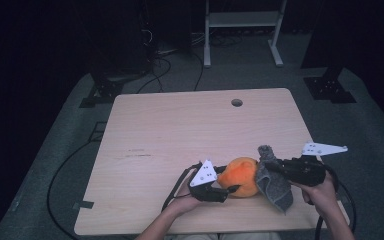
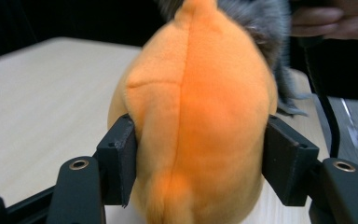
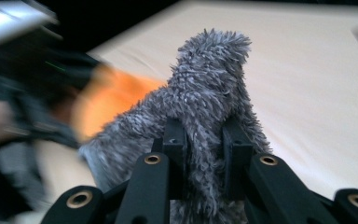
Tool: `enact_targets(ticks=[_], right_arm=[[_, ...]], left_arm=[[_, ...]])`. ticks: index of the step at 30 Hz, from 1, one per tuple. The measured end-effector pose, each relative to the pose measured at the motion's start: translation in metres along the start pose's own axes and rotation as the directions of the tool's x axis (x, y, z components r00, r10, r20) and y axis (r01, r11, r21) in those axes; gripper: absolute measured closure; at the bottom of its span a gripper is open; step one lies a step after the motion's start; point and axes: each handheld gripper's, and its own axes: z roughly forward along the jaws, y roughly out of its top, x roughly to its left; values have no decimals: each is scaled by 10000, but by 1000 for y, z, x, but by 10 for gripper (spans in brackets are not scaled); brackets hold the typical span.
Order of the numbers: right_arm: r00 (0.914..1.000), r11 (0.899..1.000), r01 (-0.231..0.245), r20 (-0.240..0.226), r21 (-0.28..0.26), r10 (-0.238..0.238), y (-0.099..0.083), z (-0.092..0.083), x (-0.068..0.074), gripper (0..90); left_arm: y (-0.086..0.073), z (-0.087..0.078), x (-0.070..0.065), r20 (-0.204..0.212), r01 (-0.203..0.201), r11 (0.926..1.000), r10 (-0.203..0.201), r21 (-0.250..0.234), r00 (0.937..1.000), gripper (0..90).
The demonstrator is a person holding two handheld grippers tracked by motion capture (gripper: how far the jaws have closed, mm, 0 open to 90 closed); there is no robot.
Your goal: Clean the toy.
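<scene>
Nearest the person's edge of the surface (image 1: 145, 130), left claw (image 1: 228, 189) has its jaws pressed into both flanks of the orange plush toy (image 1: 240, 176), holding it down on the wood. Close beside it, right claw (image 1: 274, 165) is clamped tight on a fold of the grey fluffy cloth (image 1: 275, 186); the rest hangs loose toward the near edge, top tuft sticking up. Cloth sits against the toy's right side.

Progress guess: both items gripped, toy steadied, wiping or wrapping looks barely begun. Most of the toy is still uncovered, so the main work is left.

Hard to read: right gripper view is motion-blurred at left, toy only an orange smear. Toy's face or shape can't be made out. Farther back, a round hole (image 1: 237, 102) in the surface, then dark floor with cables and stand legs.
</scene>
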Motion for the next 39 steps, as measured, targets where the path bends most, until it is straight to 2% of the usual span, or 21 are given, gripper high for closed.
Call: enact_targets(ticks=[2,4,7,9,10,12,15,16,17,19,21,22,24,25,28,29,31,33,36,37,39], right_arm=[[9980,9982,557,-287,-236,-563,14,-5,18,745],[9903,9902,1364,-238,-288,-1371,25,-1,40,742],[9896,9874,1435,-1,-664,-1438,29,7,52,748],[9901,9882,1399,17,-624,-1400,27,11,53,748],[9913,9896,1313,20,-587,-1314,24,15,52,748],[9953,9947,964,8,-369,-964,16,26,47,748],[9998,9999,163,-125,4,-163,-1,44,33,747],[10000,9998,59,-63,203,-57,-5,49,29,746],[9999,9993,-145,-20,342,146,-13,56,24,744],[9992,9991,-399,-90,169,400,-15,58,21,743],[9992,9991,-402,68,126,401,-16,57,19,741],[9983,9983,-573,-40,37,574,-17,58,16,741],[9963,9966,-829,-236,-24,829,-20,60,13,740],[9959,9961,-878,-200,24,879,-21,61,12,741],[9955,9955,-946,-18,106,946,-23,60,10,747],[9959,9958,-817,418,417,799,-24,60,8,749],[9946,9938,-914,543,632,880,-25,59,6,749],[9960,9975,-642,646,284,622,-19,53,11,748],[9995,9978,228,228,-628,-214,-3,43,29,748],[9987,9970,483,200,-601,-472,0,44,34,748],[9926,9943,1066,581,-23,-1063,0,51,39,747]], left_arm=[[9,-4,0,-20,-5,9998,5,-204,10000,360],[19,-11,-2,-35,-236,9994,235,-261,9997,362],[30,-26,1,-123,-784,9968,786,184,9968,362],[33,-31,3,-74,-768,9967,770,256,9970,359],[36,-36,5,67,-727,9967,725,351,9973,359],[34,-35,7,166,-705,9943,694,802,9975,356],[20,-28,13,127,-471,9881,457,1466,9989,336],[20,-28,13,127,-471,9881,457,1466,9989,312],[13,-25,17,254,-250,9901,217,1382,9994,259],[15,-28,22,283,-84,9915,47,1299,9996,177],[14,-30,27,541,488,9905,-561,1288,9970,140],[12,-29,27,363,425,9884,-483,1456,9982,141],[7,-25,25,216,-66,9861,31,1663,9998,186],[5,-25,26,216,1,9879,-35,1551,9998,222],[3,-25,27,233,321,9899,-356,1384,9991,244],[2,-25,28,202,390,9899,-422,1360,9989,244],[1,-25,27,155,403,9910,-426,1273,9990,246],[1,-24,26,129,283,9916,-302,1265,9995,253],[2,-21,22,110,-29,9918,15,1280,9999,263],[3,-21,20,190,-154,9917,130,1280,9997,262],[4,-22,19,308,-293,9915,255,1264,9992,215]])
